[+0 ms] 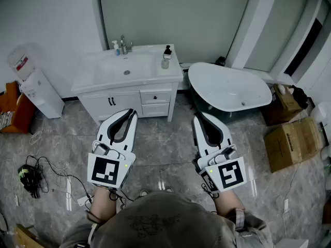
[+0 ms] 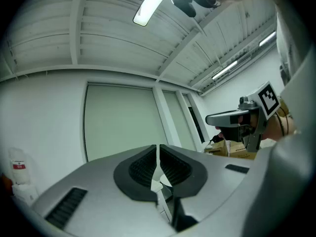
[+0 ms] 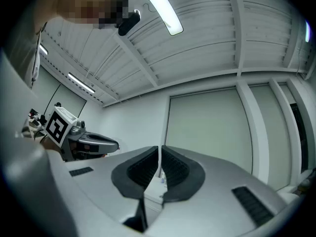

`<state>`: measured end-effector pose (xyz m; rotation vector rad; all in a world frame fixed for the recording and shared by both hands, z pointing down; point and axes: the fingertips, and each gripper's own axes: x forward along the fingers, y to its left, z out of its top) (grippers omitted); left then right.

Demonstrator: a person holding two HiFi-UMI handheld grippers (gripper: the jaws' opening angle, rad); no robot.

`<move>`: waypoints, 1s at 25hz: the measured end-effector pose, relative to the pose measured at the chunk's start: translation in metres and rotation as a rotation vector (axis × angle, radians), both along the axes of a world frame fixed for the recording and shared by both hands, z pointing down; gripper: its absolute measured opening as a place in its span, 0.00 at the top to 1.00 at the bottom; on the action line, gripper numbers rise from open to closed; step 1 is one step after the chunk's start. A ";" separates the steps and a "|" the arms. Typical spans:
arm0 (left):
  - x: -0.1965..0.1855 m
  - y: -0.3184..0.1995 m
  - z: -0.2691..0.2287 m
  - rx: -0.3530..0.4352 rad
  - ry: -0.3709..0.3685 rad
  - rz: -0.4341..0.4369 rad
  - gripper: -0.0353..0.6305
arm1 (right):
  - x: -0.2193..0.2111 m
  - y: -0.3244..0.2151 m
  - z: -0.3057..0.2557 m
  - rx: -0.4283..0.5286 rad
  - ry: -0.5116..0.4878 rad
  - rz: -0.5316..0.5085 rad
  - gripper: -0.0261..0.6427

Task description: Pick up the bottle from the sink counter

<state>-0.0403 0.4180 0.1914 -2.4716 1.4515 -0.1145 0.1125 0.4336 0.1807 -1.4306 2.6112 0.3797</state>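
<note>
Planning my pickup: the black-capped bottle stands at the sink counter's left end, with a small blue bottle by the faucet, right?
No. The head view shows the black-capped bottle at the right end of the sink counter; the small blue bottle is by the faucet.

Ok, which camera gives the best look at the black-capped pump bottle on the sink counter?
The head view: the pump bottle stands whole at the counter's right edge, nothing covering it. The two gripper views point higher, and neither shows it clearly.
</note>
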 end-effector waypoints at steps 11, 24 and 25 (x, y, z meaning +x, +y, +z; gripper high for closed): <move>0.045 -0.033 0.002 -0.004 -0.028 -0.002 0.90 | 0.046 -0.037 0.001 -0.012 -0.066 0.010 0.90; 0.075 -0.056 0.017 0.000 -0.033 -0.036 0.90 | 0.080 -0.051 0.026 -0.034 -0.038 -0.042 0.90; 0.077 -0.058 0.019 0.011 -0.038 -0.033 0.90 | 0.081 -0.052 0.028 -0.035 -0.037 -0.042 0.90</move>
